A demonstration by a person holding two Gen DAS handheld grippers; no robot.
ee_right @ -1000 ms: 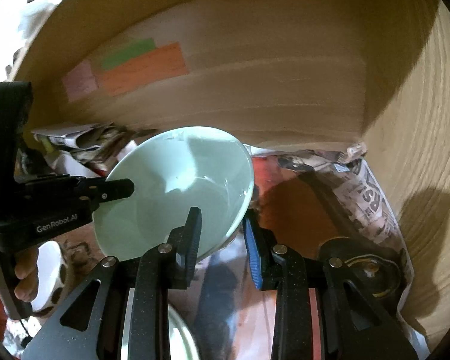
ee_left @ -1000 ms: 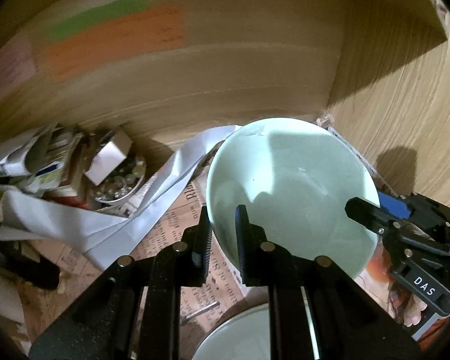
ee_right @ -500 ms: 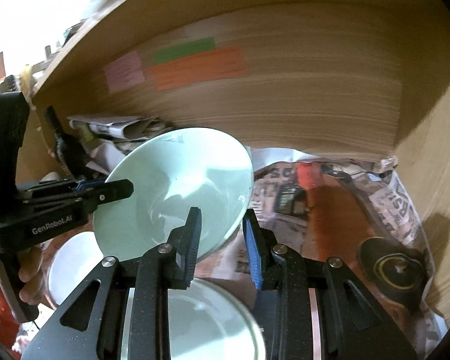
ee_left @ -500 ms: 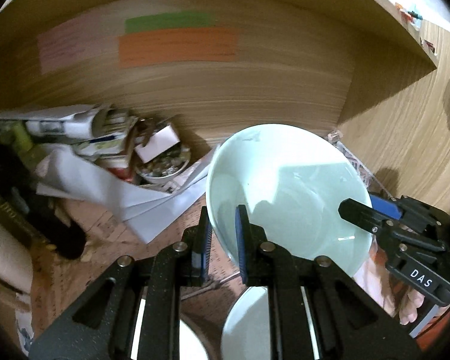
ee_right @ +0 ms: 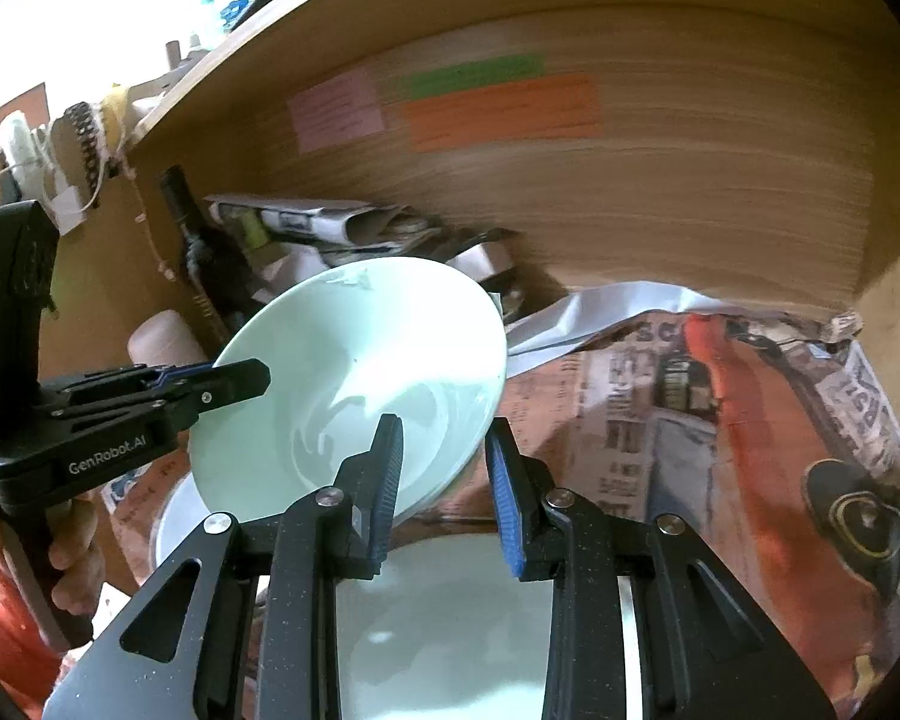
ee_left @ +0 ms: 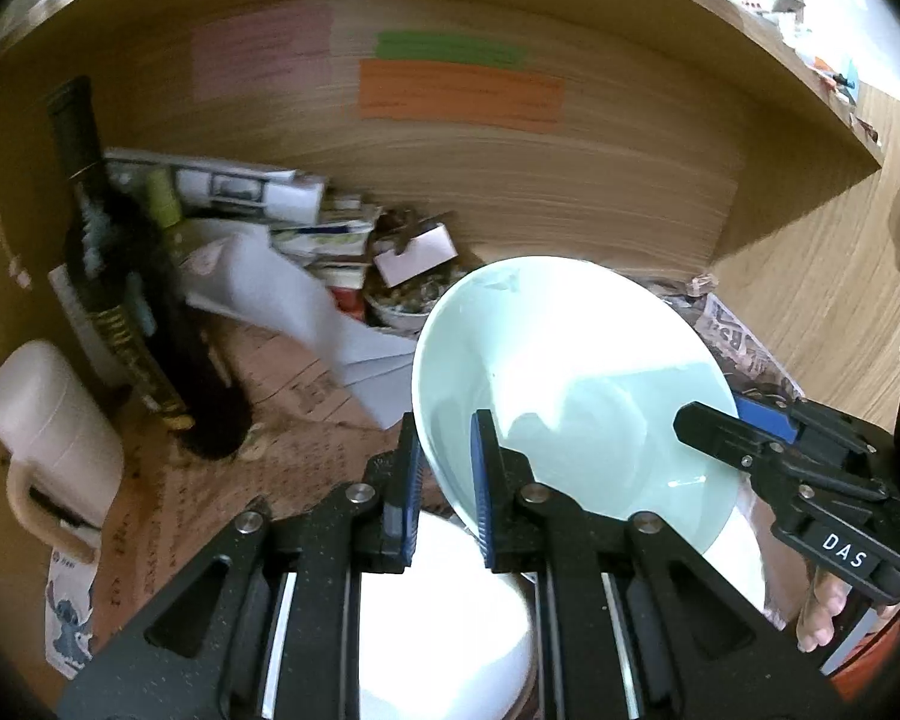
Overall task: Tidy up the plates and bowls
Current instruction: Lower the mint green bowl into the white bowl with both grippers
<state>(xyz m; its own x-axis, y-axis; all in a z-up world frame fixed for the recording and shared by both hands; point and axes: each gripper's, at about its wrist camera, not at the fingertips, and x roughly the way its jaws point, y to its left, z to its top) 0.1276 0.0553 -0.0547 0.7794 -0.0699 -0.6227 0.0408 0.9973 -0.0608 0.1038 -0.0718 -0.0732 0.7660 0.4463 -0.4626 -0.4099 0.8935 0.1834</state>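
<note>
Left wrist: pale green bowl [ee_left: 570,372], glossy, tilted, empty

Light: we see bright daylight blown out at the top corners
Glare: white patch on the pale green bowl [ee_left: 570,384]
Shadows: dim wooden shelf [ee_right: 660,192] interior
Blur: smeared wood grain
Edges: fisheye bending, black vignette

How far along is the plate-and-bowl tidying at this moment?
In hand: both the left gripper and right gripper pinch the rim of a pale green bowl, held tilted in the air. Done: white dishes lie below. Left: setting this bowl down.
</note>
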